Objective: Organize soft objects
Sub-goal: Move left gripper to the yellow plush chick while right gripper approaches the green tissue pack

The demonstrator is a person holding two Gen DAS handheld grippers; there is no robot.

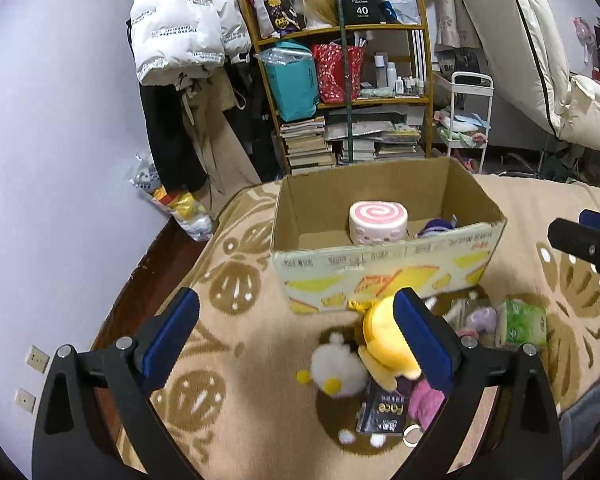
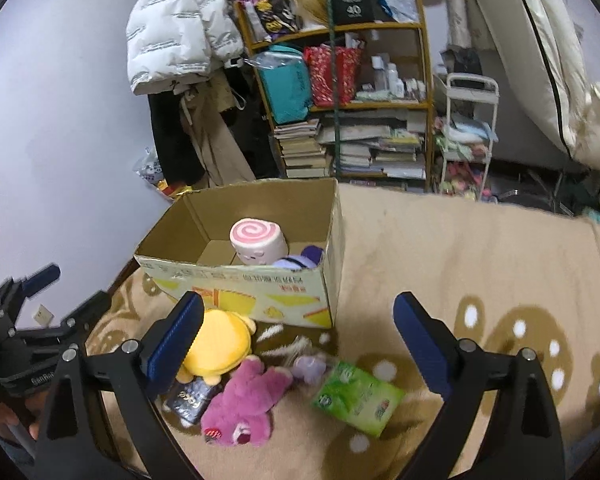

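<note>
An open cardboard box [image 1: 384, 268] [image 2: 260, 292] stands on a tan patterned blanket [image 1: 236, 344] [image 2: 460, 248]. Inside it are a pink swirl roll plush [image 1: 378, 222] [image 2: 258, 242] and a purple plush [image 1: 436, 227] [image 2: 304, 259]. In front of the box lie a yellow plush [image 1: 384, 340] [image 2: 220, 344], a white fluffy plush [image 1: 338, 368], a pink bear plush [image 2: 244, 404] [image 1: 424, 398], a small lilac plush [image 1: 480, 318] [image 2: 310, 366], a green tissue pack [image 1: 522, 322] [image 2: 358, 398] and a black packet [image 1: 384, 410] [image 2: 192, 398]. My left gripper [image 1: 296, 340] is open above the plush pile. My right gripper [image 2: 298, 344] is open above the pile.
A wooden shelf [image 1: 340, 92] [image 2: 340, 92] with books and bags stands beyond the blanket, with hanging coats [image 1: 180, 40] to its left and a white cart [image 1: 466, 120] to its right. A wall [image 1: 60, 140] lies left. The left gripper shows at the right wrist view's left edge [image 2: 28, 320].
</note>
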